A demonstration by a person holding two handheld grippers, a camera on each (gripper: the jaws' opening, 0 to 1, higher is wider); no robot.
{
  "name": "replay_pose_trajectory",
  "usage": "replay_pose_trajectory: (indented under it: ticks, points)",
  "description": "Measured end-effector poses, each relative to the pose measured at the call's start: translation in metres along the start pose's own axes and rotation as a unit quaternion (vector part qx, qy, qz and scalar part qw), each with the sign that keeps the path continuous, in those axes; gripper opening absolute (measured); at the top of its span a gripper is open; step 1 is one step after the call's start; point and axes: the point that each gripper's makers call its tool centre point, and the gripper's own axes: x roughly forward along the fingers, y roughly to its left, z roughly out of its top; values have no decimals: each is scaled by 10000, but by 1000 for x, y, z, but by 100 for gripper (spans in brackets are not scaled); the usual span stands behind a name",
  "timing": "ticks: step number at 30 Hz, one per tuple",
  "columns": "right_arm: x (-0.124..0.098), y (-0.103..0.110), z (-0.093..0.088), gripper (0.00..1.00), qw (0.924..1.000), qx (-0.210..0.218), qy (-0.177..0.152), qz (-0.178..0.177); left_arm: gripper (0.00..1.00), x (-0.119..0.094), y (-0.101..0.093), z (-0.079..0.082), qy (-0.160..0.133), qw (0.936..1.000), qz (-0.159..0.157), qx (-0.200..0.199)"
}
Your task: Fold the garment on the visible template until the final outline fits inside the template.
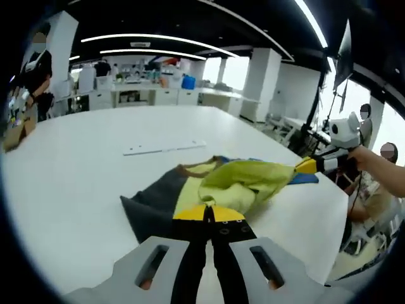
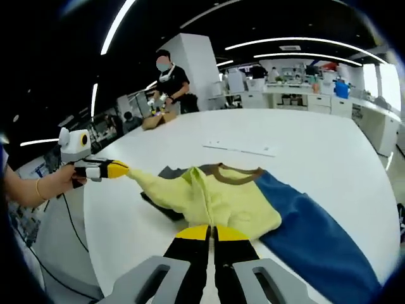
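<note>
White table [image 2: 329,158] in an open office is seen carrying the garment [image 2: 228,199], yellow, blue and grey, near its edge. Cloth is pinched by both the left gripper [image 1: 207,214] and right gripper [image 2: 211,233], jaws pressed together. No legible writing can be made out.

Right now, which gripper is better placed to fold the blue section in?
Probably right. In the right gripper view the blue section lies flat just beside the right gripper, while the left gripper pinches the yellow flap at its far corner. The right gripper would need to release the flap first.
</note>
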Motion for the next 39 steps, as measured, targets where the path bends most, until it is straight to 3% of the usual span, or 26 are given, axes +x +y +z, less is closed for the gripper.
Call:
replay_pose_trajectory:
  ticks: [9,13,23,31,39]
  points:
    - [-16,-13,20,0,9995,-139,-155,-244,0,-16,20,21,-242,9995,204,1]
    - [-24,-18,23,0,9992,-189,-134,-327,0,-22,25,23,-266,9993,244,-25]
    - [-40,-19,18,0,9989,-205,73,-425,0,-41,29,11,44,9994,326,94]
    - [-60,-26,11,0,9977,-257,112,-622,0,-63,31,9,68,9995,319,55]
    - [-79,-11,-1,0,9979,-278,157,-560,0,-88,15,-5,226,9996,128,64]
